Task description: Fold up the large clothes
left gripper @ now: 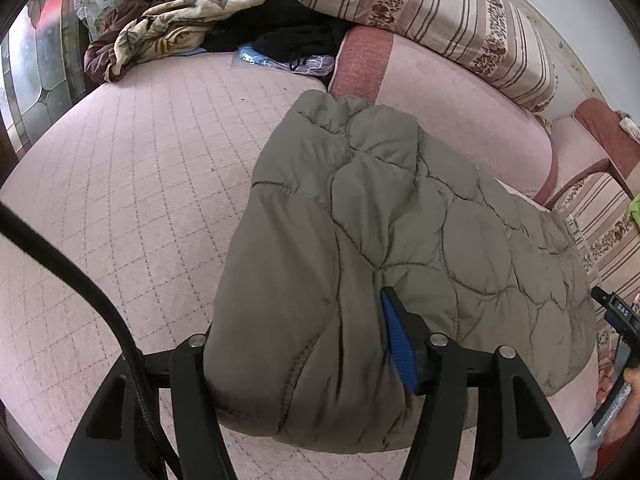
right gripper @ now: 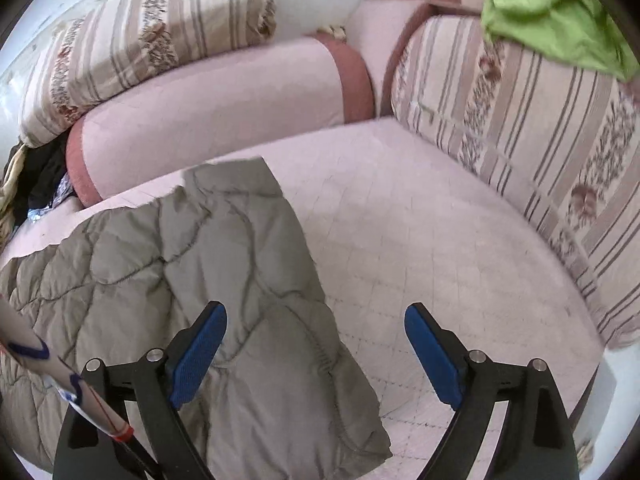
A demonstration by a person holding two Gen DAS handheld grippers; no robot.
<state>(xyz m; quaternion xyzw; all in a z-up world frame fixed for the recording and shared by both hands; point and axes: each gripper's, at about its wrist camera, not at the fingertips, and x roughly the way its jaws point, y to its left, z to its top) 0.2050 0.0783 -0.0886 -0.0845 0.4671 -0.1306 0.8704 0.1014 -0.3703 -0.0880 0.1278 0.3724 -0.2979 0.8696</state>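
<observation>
An olive-grey quilted jacket (left gripper: 400, 220) lies folded on the pink quilted bed cover (left gripper: 132, 184). My left gripper (left gripper: 304, 344) straddles its near end. The right blue pad (left gripper: 400, 344) rests against a fold, while the left finger is buried under the fabric, so its grip is unclear. In the right wrist view the same jacket (right gripper: 192, 256) lies at the left, and my right gripper (right gripper: 314, 308) hovers wide open above its right edge. The left pad (right gripper: 200, 354) is over the cloth, the right one over bare cover, and nothing is pinched. The right gripper (left gripper: 616, 312) also shows at the left view's edge.
A pink bolster (right gripper: 224, 92) and striped cushions (right gripper: 532, 140) border the bed. A heap of blankets and dark clothes (left gripper: 208, 28) sits at the far corner. A green cloth (right gripper: 552, 12) hangs over a cushion. A black cable (left gripper: 80, 280) crosses the left view.
</observation>
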